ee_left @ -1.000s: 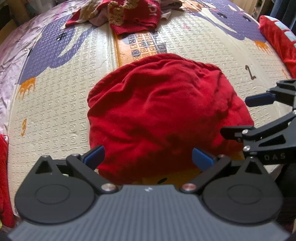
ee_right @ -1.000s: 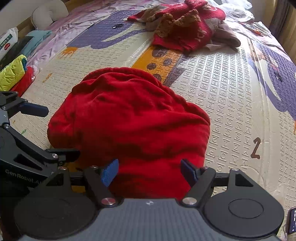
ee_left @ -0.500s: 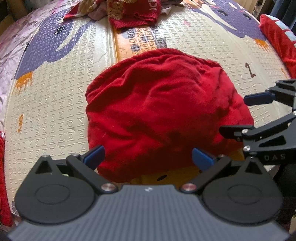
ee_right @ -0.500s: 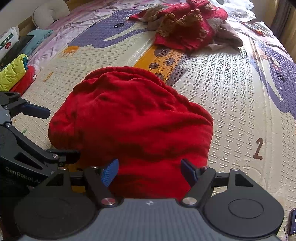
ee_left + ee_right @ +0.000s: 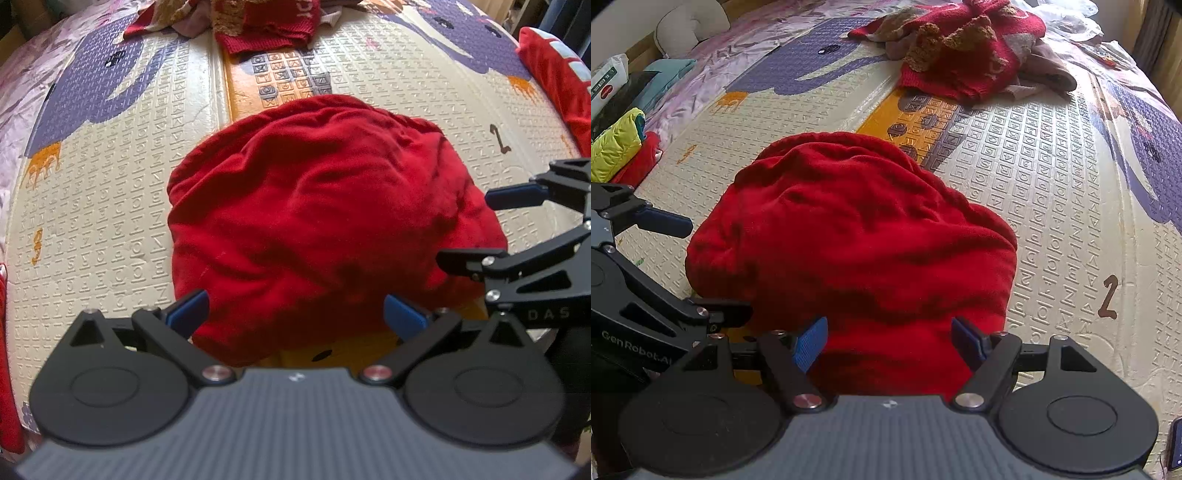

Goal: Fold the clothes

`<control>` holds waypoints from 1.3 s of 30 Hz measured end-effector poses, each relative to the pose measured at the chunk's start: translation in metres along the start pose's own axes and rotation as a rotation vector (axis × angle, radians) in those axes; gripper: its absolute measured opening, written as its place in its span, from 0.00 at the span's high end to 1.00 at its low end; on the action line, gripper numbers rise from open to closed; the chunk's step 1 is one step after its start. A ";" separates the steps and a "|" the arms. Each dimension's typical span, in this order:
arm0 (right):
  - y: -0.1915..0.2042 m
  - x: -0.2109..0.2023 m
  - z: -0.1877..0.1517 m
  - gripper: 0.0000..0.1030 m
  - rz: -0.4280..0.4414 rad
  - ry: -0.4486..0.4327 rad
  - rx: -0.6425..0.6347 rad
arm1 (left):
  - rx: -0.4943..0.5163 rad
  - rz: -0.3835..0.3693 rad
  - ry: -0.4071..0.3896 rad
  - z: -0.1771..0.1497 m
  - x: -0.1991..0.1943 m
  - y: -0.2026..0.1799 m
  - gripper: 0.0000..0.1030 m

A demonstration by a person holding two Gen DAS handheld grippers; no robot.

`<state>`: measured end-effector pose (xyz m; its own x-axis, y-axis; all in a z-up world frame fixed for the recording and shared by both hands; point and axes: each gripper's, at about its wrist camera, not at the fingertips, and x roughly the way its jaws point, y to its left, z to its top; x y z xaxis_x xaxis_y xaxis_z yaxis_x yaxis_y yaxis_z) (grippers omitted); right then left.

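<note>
Both tongs are held wide open over the near edge of the red garment [image 5: 317, 221], nothing gripped. Left gripper [image 5: 295, 314] is spread across the cloth's near-left part; right gripper [image 5: 890, 338] is spread across its near-right part, just beside the other. The garment is seen bunched in a rounded heap on the patterned play mat [image 5: 1052, 166], directly ahead of both. Well beyond it, a pile of red and tan clothes [image 5: 967, 55] is lying. No containers can be made out.
</note>
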<state>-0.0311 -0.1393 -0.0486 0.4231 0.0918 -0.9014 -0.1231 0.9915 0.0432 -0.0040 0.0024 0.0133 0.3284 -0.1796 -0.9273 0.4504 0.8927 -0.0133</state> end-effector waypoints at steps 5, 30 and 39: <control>-0.002 0.000 0.000 0.25 0.005 -0.004 0.001 | 0.000 -0.006 0.002 0.001 0.001 0.001 0.00; -0.094 -0.003 -0.038 0.21 0.260 -0.124 0.371 | -0.321 -0.152 -0.034 -0.012 0.013 0.089 0.00; -0.117 0.017 -0.063 0.21 0.364 -0.105 0.511 | -0.417 -0.271 -0.065 -0.020 0.027 0.114 0.00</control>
<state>-0.0663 -0.2600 -0.0959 0.5236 0.4146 -0.7442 0.1575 0.8114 0.5629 0.0397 0.1070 -0.0210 0.3022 -0.4416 -0.8448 0.1613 0.8971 -0.4113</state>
